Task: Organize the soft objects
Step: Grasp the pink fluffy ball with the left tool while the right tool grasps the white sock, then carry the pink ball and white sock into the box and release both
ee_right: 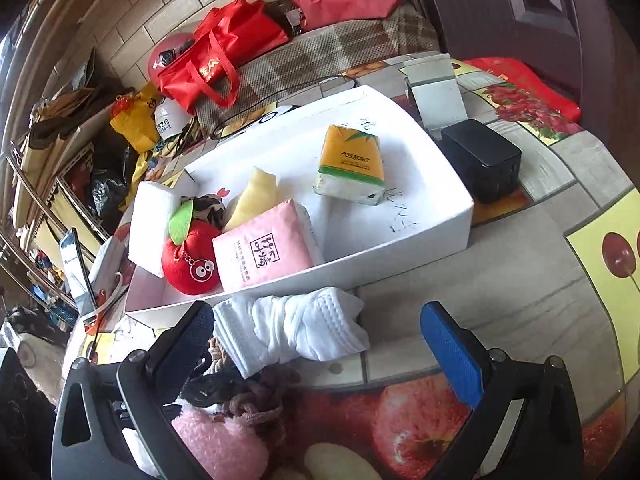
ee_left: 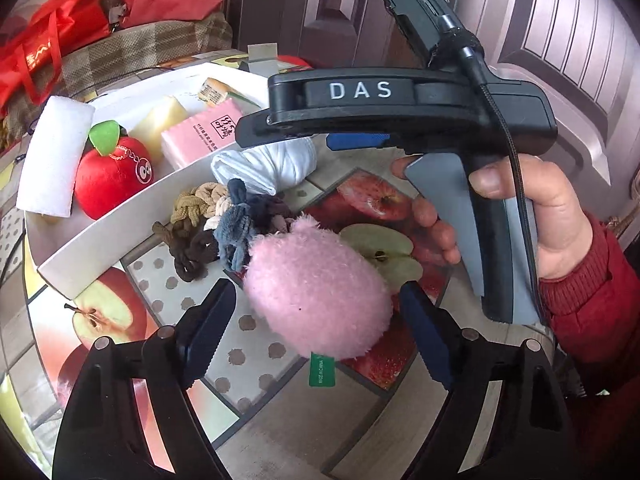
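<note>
A pink fluffy plush (ee_left: 316, 296) lies on the fruit-print tablecloth between the fingers of my left gripper (ee_left: 314, 300). The jaws are open, with small gaps on both sides of the plush. Just beyond it is a pile of hair ties (ee_left: 208, 224), and past that a white rolled cloth (ee_left: 264, 168). My right gripper (ee_right: 320, 336) hangs open over this white cloth (ee_right: 292, 328) without touching it. A hand holds it, and the left wrist view shows it from the side. The white tray (ee_right: 400, 248) holds a red plush apple (ee_right: 192, 260), a pink tissue pack (ee_right: 264, 252) and a yellow tissue pack (ee_right: 352, 164).
A white foam roll (ee_left: 52, 160) and a pale yellow block (ee_right: 256, 196) also sit in the tray. A black box (ee_right: 480, 160) stands right of the tray. Behind are a red bag (ee_right: 216, 64) and a checked blanket. A phone (ee_right: 76, 268) leans at the table's left edge.
</note>
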`<state>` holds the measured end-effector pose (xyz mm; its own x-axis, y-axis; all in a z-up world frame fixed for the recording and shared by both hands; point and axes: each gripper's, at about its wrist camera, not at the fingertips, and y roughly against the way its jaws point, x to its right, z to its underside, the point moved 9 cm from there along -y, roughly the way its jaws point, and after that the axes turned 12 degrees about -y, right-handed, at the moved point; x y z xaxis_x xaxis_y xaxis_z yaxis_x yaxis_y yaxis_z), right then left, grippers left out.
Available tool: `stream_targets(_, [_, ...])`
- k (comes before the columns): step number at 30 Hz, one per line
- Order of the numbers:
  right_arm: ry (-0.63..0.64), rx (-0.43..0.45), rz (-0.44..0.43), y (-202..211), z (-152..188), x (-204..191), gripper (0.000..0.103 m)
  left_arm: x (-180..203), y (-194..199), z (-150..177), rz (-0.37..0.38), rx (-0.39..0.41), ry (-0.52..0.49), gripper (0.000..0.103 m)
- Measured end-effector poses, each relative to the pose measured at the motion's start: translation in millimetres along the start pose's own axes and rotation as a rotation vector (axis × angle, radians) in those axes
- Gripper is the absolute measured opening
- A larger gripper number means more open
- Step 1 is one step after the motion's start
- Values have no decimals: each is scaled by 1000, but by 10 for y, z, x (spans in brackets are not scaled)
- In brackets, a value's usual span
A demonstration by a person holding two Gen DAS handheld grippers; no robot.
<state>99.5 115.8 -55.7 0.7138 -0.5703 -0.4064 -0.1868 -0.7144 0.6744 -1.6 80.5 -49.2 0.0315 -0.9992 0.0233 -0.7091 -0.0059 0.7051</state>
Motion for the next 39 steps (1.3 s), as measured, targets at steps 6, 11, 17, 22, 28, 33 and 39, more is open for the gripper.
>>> stream_targets(6, [68,-45,36,-198,80,-137,95,-100,-166,57,-10,-51,18,73])
stream_targets(11, [126,-42,68,-190,126,-79,56,-143,-112,110,15,-31,32,53])
stream_targets(17, [59,13,53,-6,17,137,46,-156,66,87,-29,30,9,53])
stream_targets(22, [-19,78,47,170,-121,340,45,-224,281,140,-83,84,17,53])
stream_targets(28, [-80,193,1,466,-297,391,27,-536,541,5,-180,184,71,53])
stream_targets(33, [-76,258,-36,630,-403,286,27,-852,736,-196,-247,250,104,53])
stream_targets(39, [-61,318,-75,804,-522,165,27,-1299,941,-616,-294,351,158,53])
